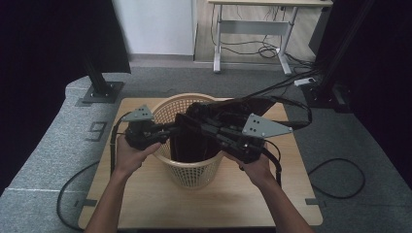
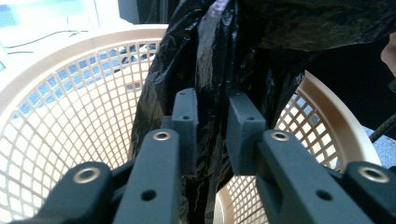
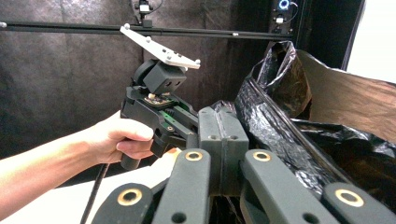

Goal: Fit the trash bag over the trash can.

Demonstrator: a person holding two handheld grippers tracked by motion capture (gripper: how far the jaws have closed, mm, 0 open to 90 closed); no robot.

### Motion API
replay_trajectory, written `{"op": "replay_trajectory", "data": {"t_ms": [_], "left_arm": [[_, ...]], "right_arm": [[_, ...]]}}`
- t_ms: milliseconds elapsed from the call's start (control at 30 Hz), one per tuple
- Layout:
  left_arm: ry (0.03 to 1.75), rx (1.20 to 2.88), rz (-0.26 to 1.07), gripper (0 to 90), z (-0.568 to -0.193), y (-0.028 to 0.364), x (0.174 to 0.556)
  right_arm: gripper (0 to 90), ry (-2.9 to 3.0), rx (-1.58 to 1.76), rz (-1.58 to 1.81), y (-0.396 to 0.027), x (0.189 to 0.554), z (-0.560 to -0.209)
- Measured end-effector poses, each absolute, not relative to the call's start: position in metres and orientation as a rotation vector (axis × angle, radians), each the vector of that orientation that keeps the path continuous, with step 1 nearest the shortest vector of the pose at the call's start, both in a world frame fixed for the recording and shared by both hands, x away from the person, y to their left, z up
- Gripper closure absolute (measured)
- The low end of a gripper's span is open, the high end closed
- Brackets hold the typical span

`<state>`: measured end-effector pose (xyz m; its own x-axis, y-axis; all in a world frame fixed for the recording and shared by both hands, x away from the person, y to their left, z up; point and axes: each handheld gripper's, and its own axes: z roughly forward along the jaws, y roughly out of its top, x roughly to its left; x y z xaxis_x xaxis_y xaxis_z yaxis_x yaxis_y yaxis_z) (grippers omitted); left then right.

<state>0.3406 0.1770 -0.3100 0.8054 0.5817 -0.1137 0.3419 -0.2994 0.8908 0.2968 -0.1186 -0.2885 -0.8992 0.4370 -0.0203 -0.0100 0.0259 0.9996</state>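
A beige lattice basket (image 1: 194, 170) stands in the middle of the wooden table (image 1: 228, 204). A black plastic bag (image 1: 194, 141) hangs into it, its mouth held up over the rim. My left gripper (image 1: 176, 127) comes in from the left. In the left gripper view its jaws (image 2: 212, 126) pinch a bunched fold of the bag (image 2: 215, 56) above the basket (image 2: 70, 102). My right gripper (image 1: 187, 119) reaches in from the right. In the right gripper view its jaws (image 3: 223, 135) are pressed together at the bag's edge (image 3: 275, 116), with the film running up and away from them.
The table has bare wood in front of the basket and at both sides. Cables (image 1: 335, 179) trail over the grey carpet around it. Two black stand bases (image 1: 102, 90) sit behind the table and a white desk frame (image 1: 252, 29) stands farther back.
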Motion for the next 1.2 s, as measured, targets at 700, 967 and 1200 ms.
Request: {"op": "replay_trajectory", "data": {"t_ms": [700,967,1200], "left_arm": [[0.678,1.907,0.329,89.8,-0.311,0.196,0.324],[0.668,1.914,0.356,89.8,-0.312,0.206,0.313],[0.662,1.940,0.371,89.8,-0.314,0.206,0.309]], "right_arm": [[61.9,1.912,0.525,1.872,-0.169,0.275,-0.296],[58.9,1.866,0.613,1.849,-0.207,0.265,-0.298],[58.5,1.847,0.654,1.780,-0.230,0.264,-0.288]]}}
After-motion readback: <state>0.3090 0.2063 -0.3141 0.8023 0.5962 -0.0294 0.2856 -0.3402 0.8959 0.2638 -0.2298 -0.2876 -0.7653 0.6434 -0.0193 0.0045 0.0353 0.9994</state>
